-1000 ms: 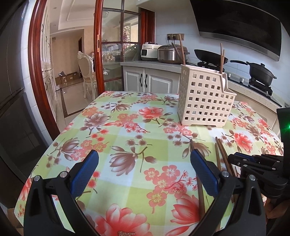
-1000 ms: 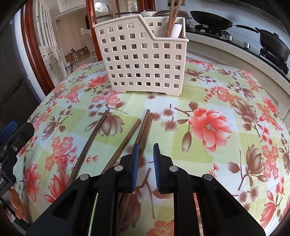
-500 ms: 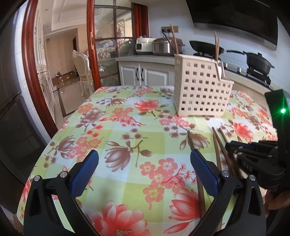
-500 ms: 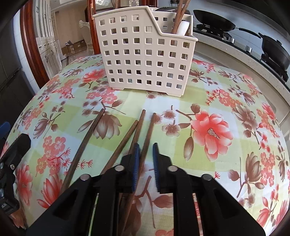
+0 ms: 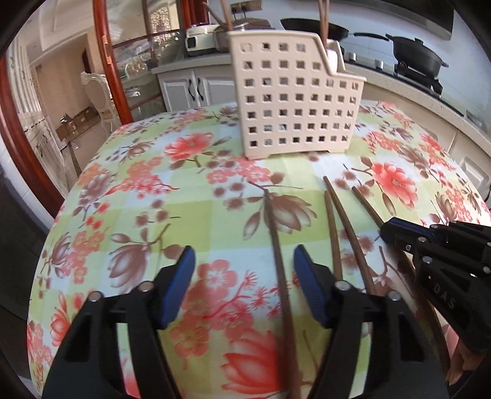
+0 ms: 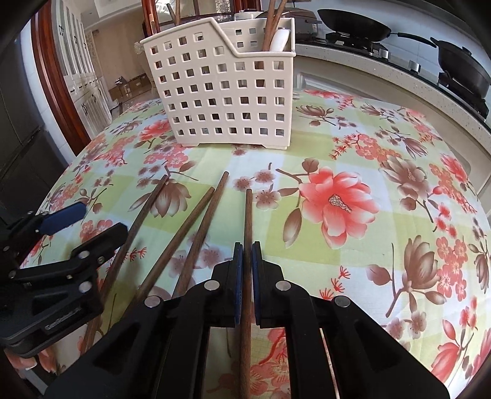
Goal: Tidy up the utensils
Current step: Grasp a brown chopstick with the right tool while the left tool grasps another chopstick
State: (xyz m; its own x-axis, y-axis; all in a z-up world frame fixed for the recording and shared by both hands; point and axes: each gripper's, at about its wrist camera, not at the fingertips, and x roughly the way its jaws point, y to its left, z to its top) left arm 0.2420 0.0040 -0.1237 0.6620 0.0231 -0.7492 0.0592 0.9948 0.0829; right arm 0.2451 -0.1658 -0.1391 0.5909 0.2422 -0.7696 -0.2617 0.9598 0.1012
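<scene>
While one chopstick (image 6: 247, 233) lies on the floral desk (image 6: 383, 276) clamped in the right gripper (image 6: 247, 261) jaws, the left gripper (image 5: 242, 285) jaws, just closing, straddle another chopstick (image 5: 276, 245) untouched, before the slotted holder (image 6: 227, 101)

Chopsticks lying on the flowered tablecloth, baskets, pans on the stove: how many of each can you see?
Loose chopsticks on the cloth: 4, one clamped in the right gripper
White slotted basket: 1
Black pans on the stove: 2
Total: 7
</scene>
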